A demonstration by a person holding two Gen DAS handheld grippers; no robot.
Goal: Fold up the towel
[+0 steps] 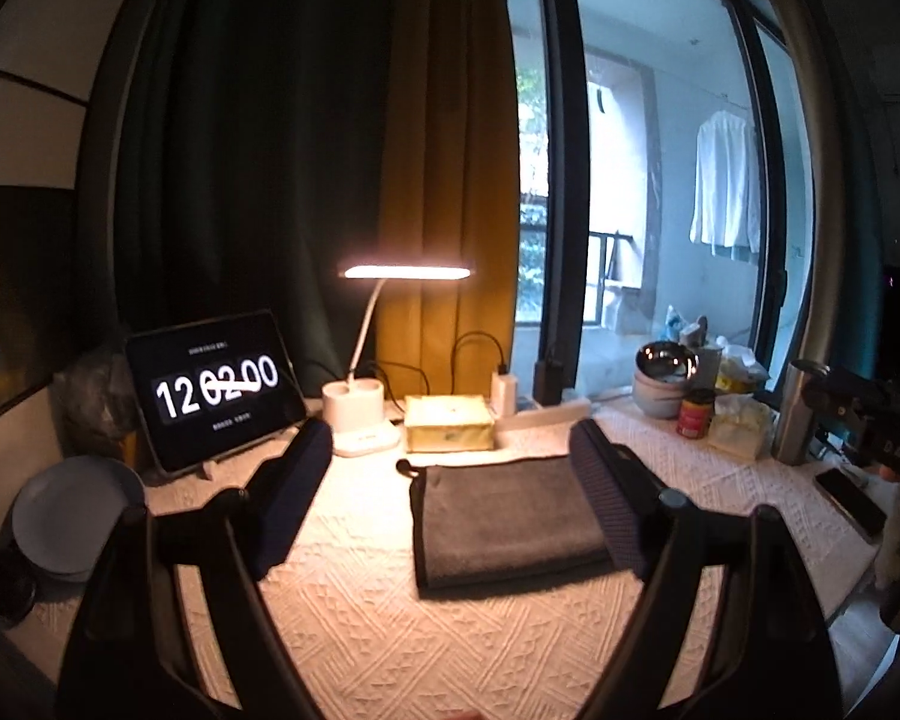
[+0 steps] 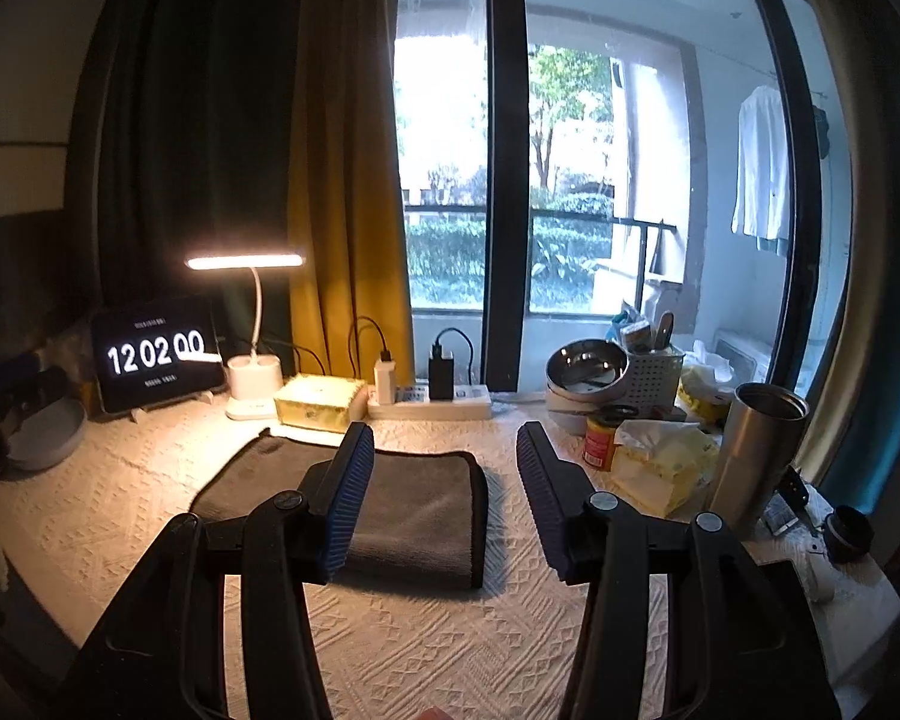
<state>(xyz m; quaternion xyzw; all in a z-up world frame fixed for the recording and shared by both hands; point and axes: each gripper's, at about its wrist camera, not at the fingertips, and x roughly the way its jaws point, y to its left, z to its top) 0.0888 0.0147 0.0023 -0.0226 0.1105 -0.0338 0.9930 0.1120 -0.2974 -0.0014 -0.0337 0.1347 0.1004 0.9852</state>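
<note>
A dark grey towel point(image 1: 504, 522) lies folded flat in a rectangle on the white textured tablecloth point(image 1: 390, 630). It also shows in the right wrist view point(image 2: 414, 510). My left gripper point(image 1: 450, 456) is open and empty, held above the cloth, with its right finger over the towel's right edge. My right gripper point(image 2: 444, 450) is open and empty, held above the towel's right part; its left finger hides part of the towel. The right gripper's body shows at the right edge of the left wrist view point(image 1: 870, 414).
At the back stand a tablet clock point(image 1: 216, 390), a lit desk lamp point(image 1: 360, 408), a yellow box point(image 1: 447, 423) and a power strip point(image 2: 432, 402). Right: steel bowls point(image 2: 588, 372), a red can point(image 2: 600, 438), tissues point(image 2: 660, 462), a steel cup point(image 2: 756, 456). Left: a grey plate point(image 1: 72, 516).
</note>
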